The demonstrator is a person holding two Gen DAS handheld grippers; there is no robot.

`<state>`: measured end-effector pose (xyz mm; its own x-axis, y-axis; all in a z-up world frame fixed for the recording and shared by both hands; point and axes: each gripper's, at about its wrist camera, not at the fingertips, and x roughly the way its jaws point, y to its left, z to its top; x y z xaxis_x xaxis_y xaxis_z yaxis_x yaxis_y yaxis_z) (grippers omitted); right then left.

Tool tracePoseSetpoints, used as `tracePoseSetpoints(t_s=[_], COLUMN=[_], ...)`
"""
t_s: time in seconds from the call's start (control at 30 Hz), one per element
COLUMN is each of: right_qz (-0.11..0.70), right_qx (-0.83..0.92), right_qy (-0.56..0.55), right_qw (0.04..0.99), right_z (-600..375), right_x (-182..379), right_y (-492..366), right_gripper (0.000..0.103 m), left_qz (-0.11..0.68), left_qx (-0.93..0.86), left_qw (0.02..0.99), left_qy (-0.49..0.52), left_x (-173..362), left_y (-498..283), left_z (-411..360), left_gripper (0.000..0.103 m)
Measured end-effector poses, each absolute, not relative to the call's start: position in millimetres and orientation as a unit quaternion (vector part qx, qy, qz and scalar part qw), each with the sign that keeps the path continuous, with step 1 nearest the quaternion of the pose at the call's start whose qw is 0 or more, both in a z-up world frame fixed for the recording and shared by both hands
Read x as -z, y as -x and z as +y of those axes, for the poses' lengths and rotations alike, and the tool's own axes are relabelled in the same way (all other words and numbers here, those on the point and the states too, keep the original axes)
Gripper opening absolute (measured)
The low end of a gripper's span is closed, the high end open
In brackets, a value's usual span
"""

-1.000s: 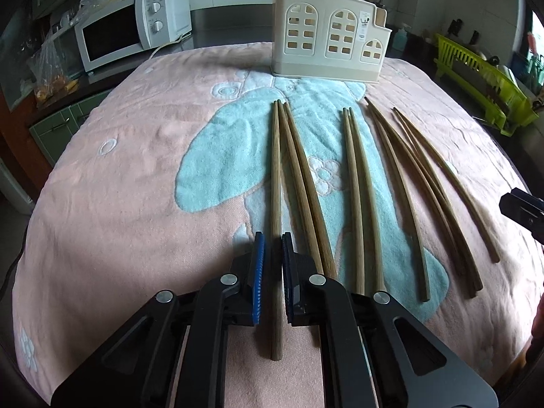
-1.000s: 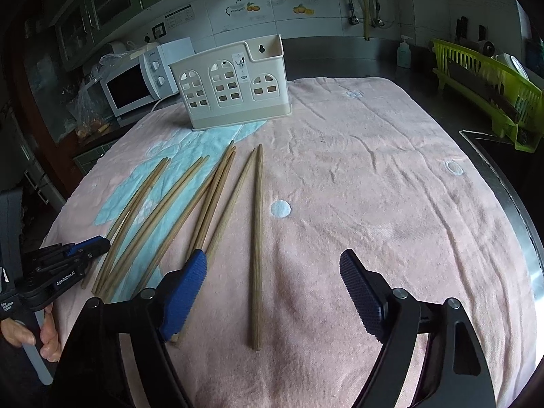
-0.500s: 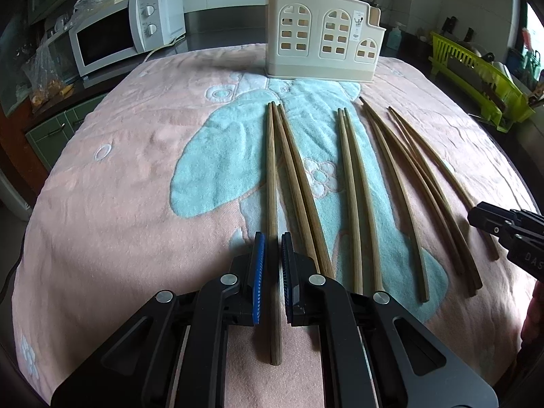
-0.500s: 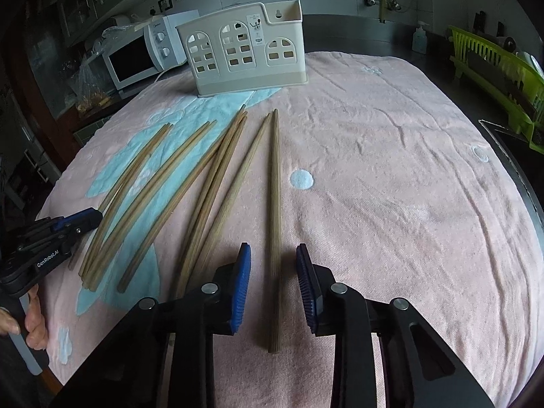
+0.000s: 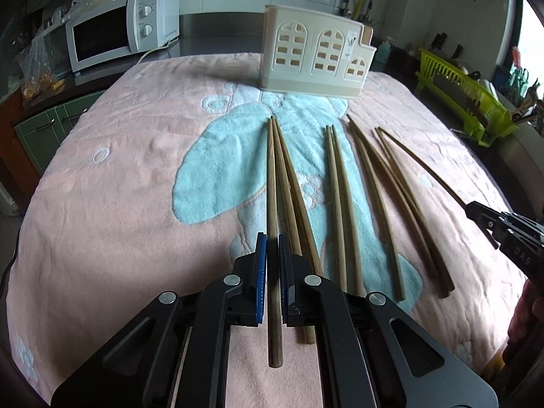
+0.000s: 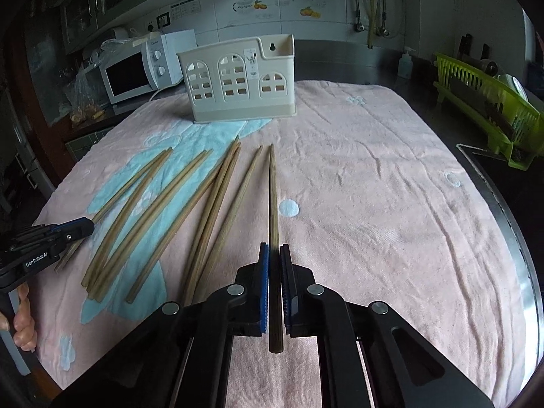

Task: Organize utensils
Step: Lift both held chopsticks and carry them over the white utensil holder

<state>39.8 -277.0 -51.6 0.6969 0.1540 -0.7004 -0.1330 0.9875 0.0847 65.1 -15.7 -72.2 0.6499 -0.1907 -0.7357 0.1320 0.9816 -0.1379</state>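
Here, two grippers, each clamped on one wooden chopstick. Left gripper (image 5: 272, 248): blue pads pressed against the leftmost chopstick (image 5: 271, 183) of the spread, gripping it near its thick end; the butt sticks out behind the pads toward the camera, the tip points toward the holder. Right gripper (image 6: 274, 258): jaws have just been closing and now pinch the rightmost chopstick (image 6: 272, 197) the same way, thick end protruding back, thin end forward. In the left wrist view that stick appears raised off the cloth on a slant from the right gripper's nose.

Remaining chopsticks (image 5: 340, 204) lie flat on the towel (image 5: 119, 187) between the two held ones, fanned in loose pairs, tips toward the far edge. Two lie just beside the left gripper's stick, touching or nearly so at their tips. Exact count hard to fix where they overlap.

Towel is pink with a pale blue patch and small white flower motifs, covering the whole work surface. Cream utensil holder (image 6: 241, 81) stands upright at the far end, arched window cutouts facing the cameras, well apart from both grippers. Its compartments cannot be seen from here.

Surroundings: white microwave (image 5: 119, 30) on the counter at far left; green dish rack (image 6: 489, 102) at right. Fingers (image 6: 22, 323) of the person's left hand show around the left gripper's handle.
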Motion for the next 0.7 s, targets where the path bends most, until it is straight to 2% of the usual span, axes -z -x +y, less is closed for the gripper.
tracePoseSetpoints(t_s=[0.27,0.7], right_qz=[0.329,0.297], right_qx=[-0.082,-0.112], right_qy=[-0.010,0.002], right_qw=[0.941,0.948], right_z=[-277,-277], right_x=[16,-27], right_y=[-32,-54], right_gripper=[0.007,0.006], left_qz=[0.375,0.330], left_qx=[0.103,0.120], left_qw=[0.920,0.935], left_qy=[0.050,0.054], left_x=[48,5], left_y=[-56,-73], left_z=[-7,-1], left_gripper=[0.005,0.005])
